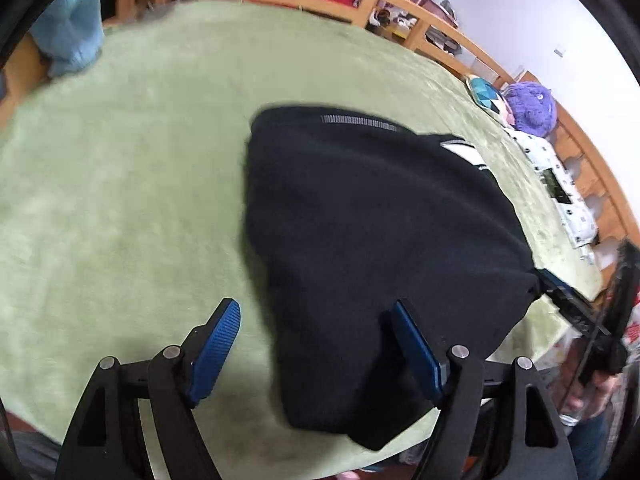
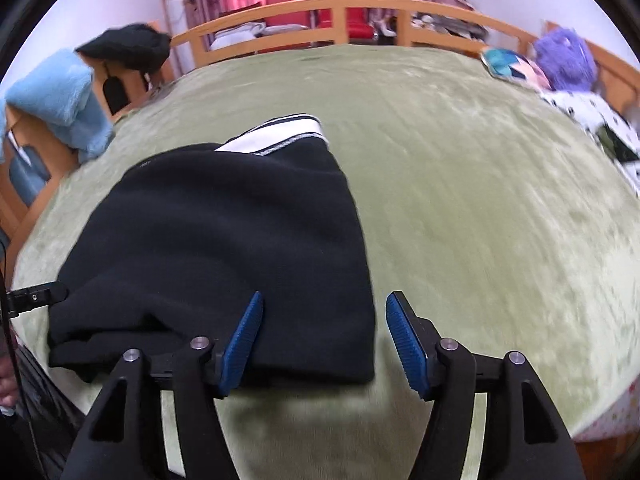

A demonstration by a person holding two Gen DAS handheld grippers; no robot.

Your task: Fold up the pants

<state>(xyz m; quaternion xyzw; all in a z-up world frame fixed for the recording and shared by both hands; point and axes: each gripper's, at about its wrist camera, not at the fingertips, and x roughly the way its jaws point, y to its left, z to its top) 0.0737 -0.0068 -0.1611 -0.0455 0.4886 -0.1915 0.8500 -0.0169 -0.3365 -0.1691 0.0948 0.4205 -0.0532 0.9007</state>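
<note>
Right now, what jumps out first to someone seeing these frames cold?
The black pants, folded into a compact bundle on the green blanket, with a white striped waistband peeking out at the far end. Both blue-padded claws hang open at its near edge: the left claw and the right claw, neither pinching cloth. Behind, a purple plush toy sits by the wooden bed rail.

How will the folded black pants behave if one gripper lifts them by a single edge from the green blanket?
The black pants look like soft, thick fleece, so they would probably droop and not stay flat. The stacked layers seen at the near edge would likely slide apart and unfold. On the plush green blanket a push would more likely bunch them than slide them.
</note>
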